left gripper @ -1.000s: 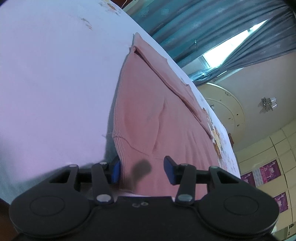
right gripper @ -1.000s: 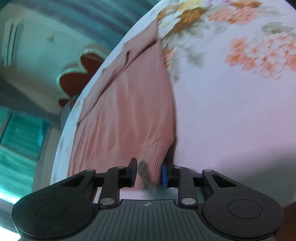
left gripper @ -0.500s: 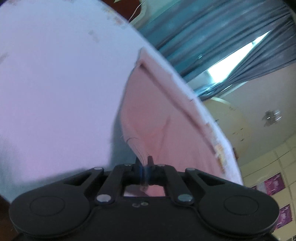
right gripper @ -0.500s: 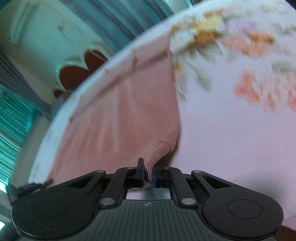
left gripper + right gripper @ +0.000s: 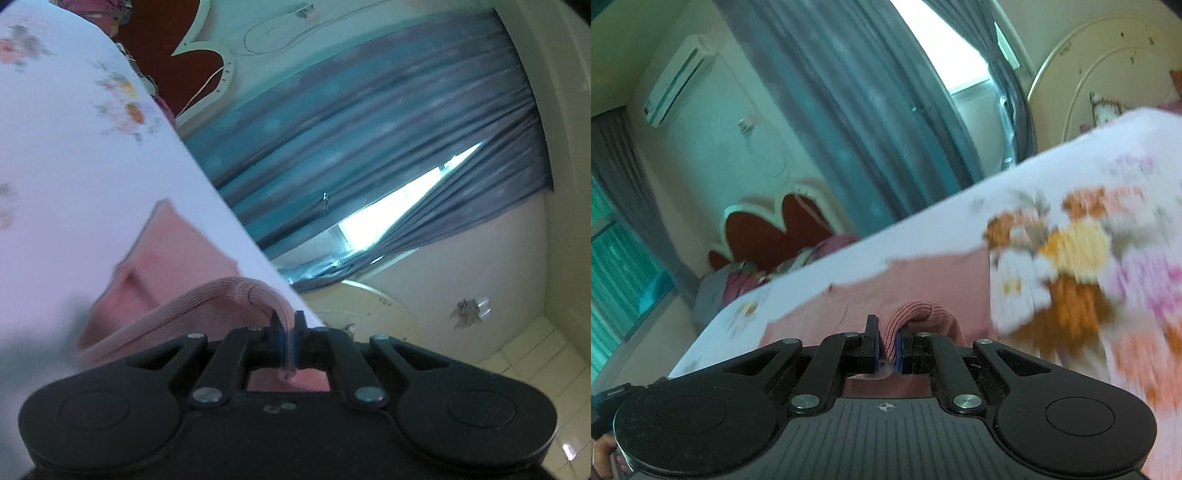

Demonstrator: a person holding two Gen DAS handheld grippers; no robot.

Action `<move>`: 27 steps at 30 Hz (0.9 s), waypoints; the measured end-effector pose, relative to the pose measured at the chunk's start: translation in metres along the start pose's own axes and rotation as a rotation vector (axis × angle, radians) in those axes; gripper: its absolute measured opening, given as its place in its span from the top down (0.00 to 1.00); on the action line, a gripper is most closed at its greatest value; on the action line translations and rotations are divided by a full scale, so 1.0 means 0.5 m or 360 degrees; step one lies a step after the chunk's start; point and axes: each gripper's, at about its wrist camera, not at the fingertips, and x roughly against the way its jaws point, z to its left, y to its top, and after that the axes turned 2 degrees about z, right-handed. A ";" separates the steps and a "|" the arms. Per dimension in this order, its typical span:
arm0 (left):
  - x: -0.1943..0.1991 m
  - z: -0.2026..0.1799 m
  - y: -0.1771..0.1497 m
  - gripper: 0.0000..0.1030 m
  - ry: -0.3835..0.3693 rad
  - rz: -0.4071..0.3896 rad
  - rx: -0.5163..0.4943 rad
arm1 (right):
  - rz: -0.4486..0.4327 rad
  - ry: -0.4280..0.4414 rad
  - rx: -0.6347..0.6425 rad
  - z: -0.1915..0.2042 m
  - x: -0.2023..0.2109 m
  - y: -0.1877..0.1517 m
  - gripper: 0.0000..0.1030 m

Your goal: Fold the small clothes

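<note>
1. My left gripper is clamped on the pink garment's ribbed hem corner.
2. My right gripper pinches the other corner.
3. The rest lies flat ahead on the floral bedsheet, so the fold goes forward.

My two wrist cameras sit low over the bed, tilted upward; both share the curtains.

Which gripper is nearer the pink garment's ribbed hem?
Neither: both hold it. The left gripper and right gripper each pinch the ribbed hem of the pink garment between shut fingers.
</note>
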 end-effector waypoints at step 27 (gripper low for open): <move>-0.401 0.128 0.208 0.43 0.0388 0.0354 -0.0322 | 0.0208 -0.0348 -0.0067 -0.166 -0.498 0.157 0.38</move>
